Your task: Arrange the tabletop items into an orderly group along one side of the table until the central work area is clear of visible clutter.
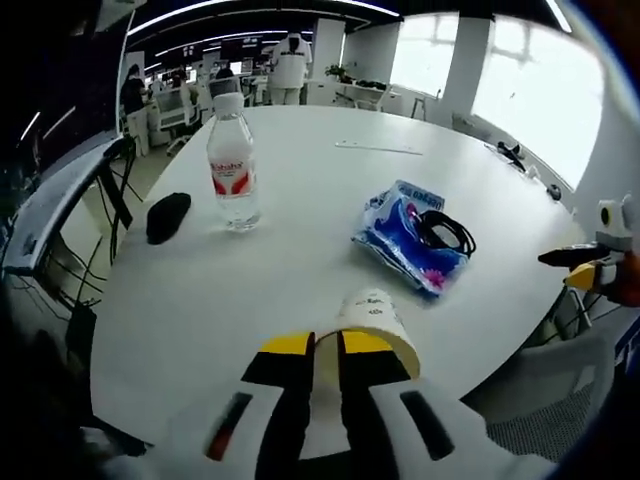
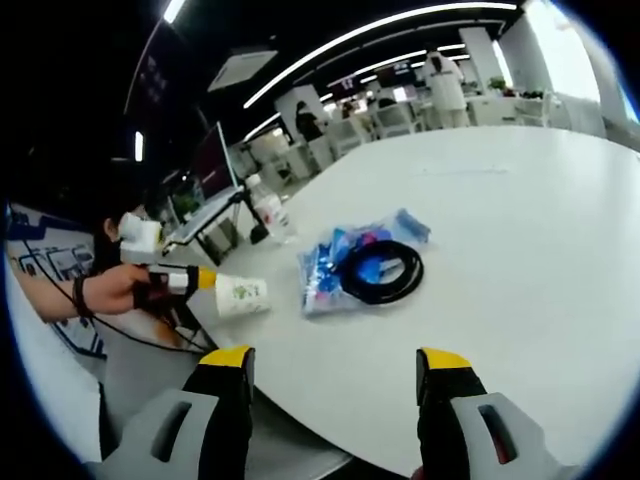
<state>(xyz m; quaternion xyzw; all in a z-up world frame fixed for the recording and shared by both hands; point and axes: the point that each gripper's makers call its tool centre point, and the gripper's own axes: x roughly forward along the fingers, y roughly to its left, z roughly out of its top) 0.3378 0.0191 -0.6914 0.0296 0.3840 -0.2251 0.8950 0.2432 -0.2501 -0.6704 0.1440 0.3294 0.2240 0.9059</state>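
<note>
Only left gripper view [image 1: 318, 345] catches black pouch [image 1: 167, 216].

A round white table [image 1: 300, 200] carries a clear plastic water bottle [image 1: 232, 165], a small black pouch [image 1: 167, 216], and a blue plastic packet [image 1: 405, 240] under a coiled black cable [image 1: 445, 232].

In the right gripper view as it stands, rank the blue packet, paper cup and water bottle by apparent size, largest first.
1. blue packet, with the black cable coil lying on it
2. paper cup, held sideways by the left gripper
3. water bottle

The bottle stands farthest from the camera, so its small look is unreliable.
</note>
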